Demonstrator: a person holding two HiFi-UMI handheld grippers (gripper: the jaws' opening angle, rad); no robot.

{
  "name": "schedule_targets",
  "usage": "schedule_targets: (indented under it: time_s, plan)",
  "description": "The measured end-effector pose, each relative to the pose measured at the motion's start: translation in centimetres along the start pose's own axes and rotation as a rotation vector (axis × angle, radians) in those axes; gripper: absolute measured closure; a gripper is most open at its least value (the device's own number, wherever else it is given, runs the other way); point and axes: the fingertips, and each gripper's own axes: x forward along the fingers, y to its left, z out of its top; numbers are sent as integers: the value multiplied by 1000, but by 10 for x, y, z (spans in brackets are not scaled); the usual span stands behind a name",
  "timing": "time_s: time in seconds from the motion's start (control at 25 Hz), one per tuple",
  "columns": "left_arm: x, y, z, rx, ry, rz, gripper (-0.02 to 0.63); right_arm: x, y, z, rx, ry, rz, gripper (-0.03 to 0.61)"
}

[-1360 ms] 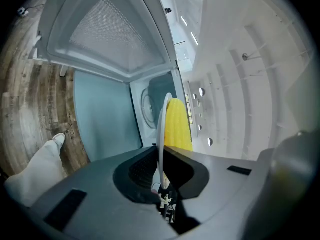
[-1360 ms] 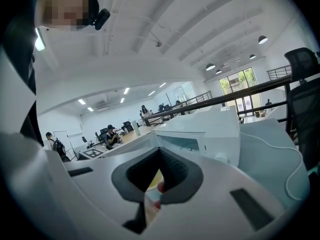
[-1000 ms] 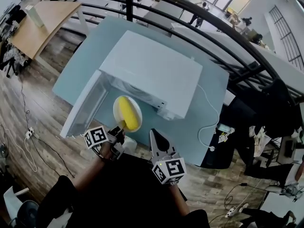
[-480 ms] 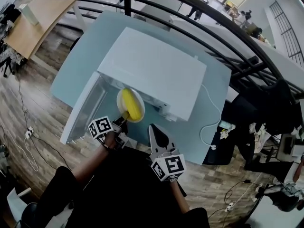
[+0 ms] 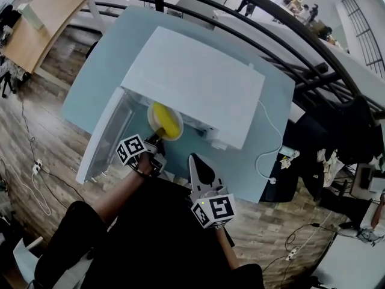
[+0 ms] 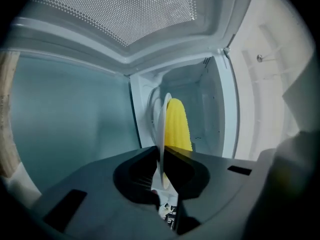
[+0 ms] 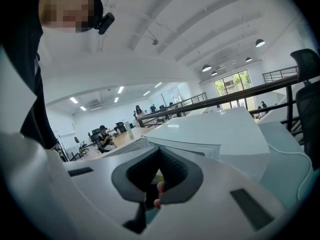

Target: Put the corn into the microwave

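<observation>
My left claw (image 5: 154, 141) is clamped on the near rim of the plate (image 5: 150, 123), its jaws pinched together on the thin white edge. In the left gripper view that plate (image 6: 161, 129) stands edge-on between my jaws, with the corn (image 6: 177, 126) lying on its far side. My right claw (image 5: 193, 159) is closed on nothing and hangs close to my body, well apart from the plate.

By my reckoning the job is more than half done. The door (image 5: 108, 134) stands swung out to the left, and the corn (image 5: 166, 120) on its plate sits right at the mouth of the microwave (image 5: 198, 83), partly under the front edge. What I judge is left: carry the plate deeper, set it on the oven floor, let go, draw back and shut the door.

Nothing blocks the opening that I can see; the cavity beyond the corn looks bare. The open door is just beside my left claw, so I have to mind it on that side.

Further off, a white cable (image 5: 271, 137) trails over the right part of the counter (image 5: 96, 71). Behind it runs a dark railing (image 5: 289, 35), and a wooden table (image 5: 42, 23) stands far to the left.
</observation>
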Motion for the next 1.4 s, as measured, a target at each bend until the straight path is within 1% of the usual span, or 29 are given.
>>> schedule_targets:
  time_s: [0.16, 0.4, 0.6, 0.76, 1.08, 1.4]
  plan:
    - [13, 3, 10, -26, -17, 9, 586, 3, 3, -1, -13, 8, -3, 569]
    - [34, 5, 20, -73, -42, 20, 584, 6, 2, -4, 2, 14, -8, 569]
    - [48, 6, 23, -87, -53, 31, 583, 7, 2, -1, -17, 27, -11, 569]
    - [54, 10, 25, -95, -59, 46, 583, 4, -1, 0, -21, 18, -25, 569]
    - [65, 15, 27, -71, -58, 78, 584, 3, -2, -2, -20, 23, -23, 569]
    - [73, 19, 26, -65, -55, 108, 584, 2, -3, -5, -4, 14, -19, 569]
